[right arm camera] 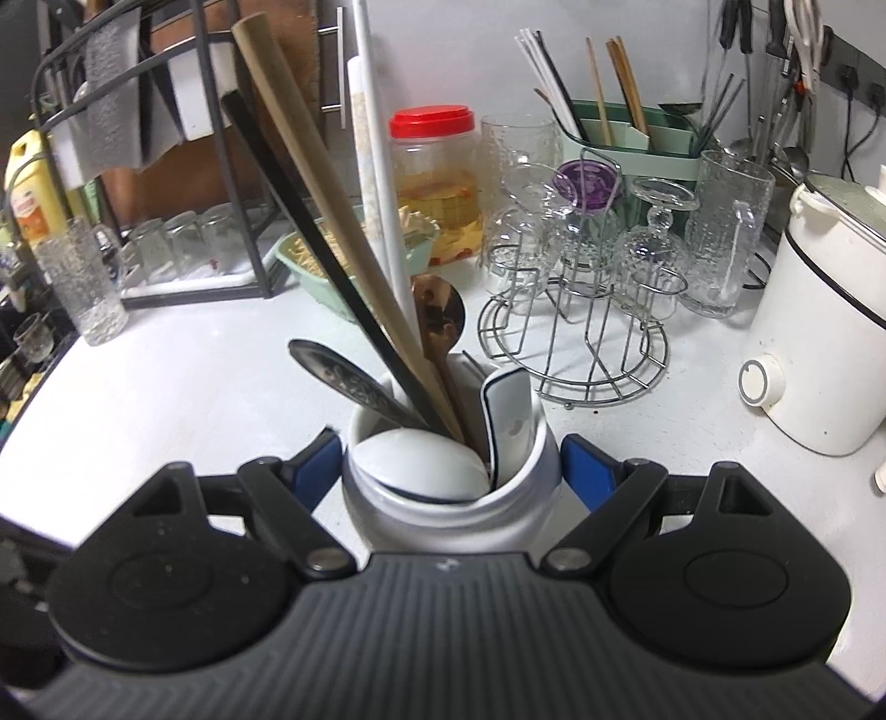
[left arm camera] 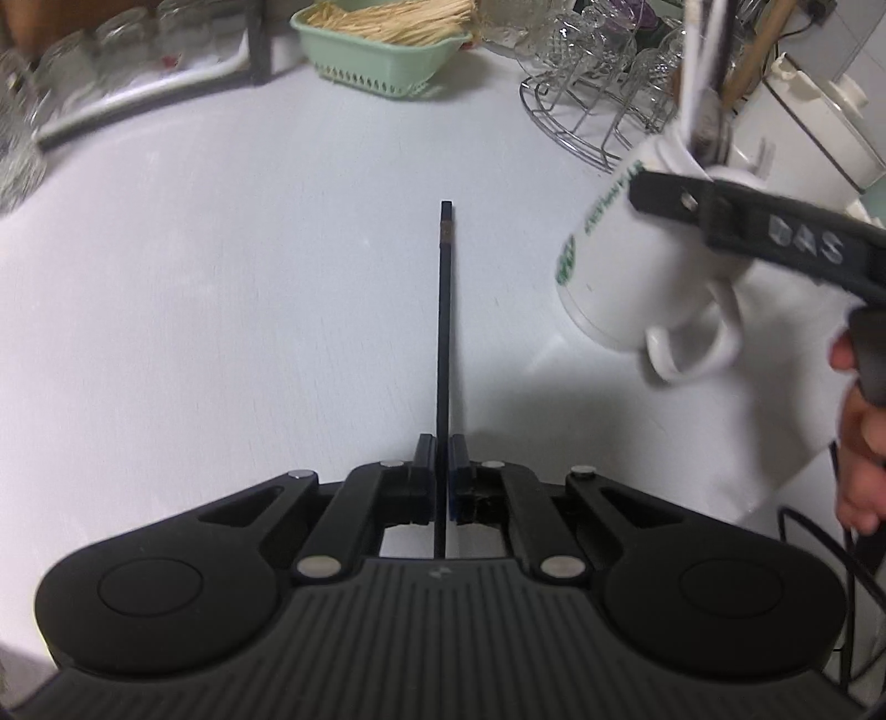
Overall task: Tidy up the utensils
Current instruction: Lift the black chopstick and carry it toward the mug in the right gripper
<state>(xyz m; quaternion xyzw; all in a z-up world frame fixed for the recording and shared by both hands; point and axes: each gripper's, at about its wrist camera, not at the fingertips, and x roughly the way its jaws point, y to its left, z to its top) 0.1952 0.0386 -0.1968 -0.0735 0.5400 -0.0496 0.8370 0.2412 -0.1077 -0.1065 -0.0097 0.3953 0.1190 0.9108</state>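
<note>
- Chopstick [left arm camera: 444,354], a thin black square-section stick, is clenched between the fingers of the left gripper [left arm camera: 441,471], its far end reaching out over the pale grey countertop [left arm camera: 221,277]; whether that end touches the surface I cannot tell.
- Left of it on the counter stand clear drinking glasses [left arm camera: 72,77] on a tray, and behind sits a mint-green plastic basket of pale wooden sticks [left arm camera: 382,50].
- To the right, the white ceramic mug with green lettering [left arm camera: 626,249] is tilted, and the right gripper [right arm camera: 451,471] grasps it on both sides with its blue pads [right arm camera: 318,468].
- From the right wrist view the mug already holds a black chopstick [right arm camera: 310,243], a tan wooden stick [right arm camera: 332,199], a white stick [right arm camera: 382,166], a steel spoon [right arm camera: 338,376], a copper-toned spoon [right arm camera: 440,315] and white ceramic spoons [right arm camera: 421,462].
- Further right stand a wire glass rack [right arm camera: 581,343] and a white electric cooker [right arm camera: 825,332].
- Step in hand, as I judge it: carrying the picked-up chopstick to the mug.
- Next move calls for swinging the stick to the right, lifting its far end over the rim, aiming at a gap among the crowded handles, then letting go; the mug should be kept steady.
</note>
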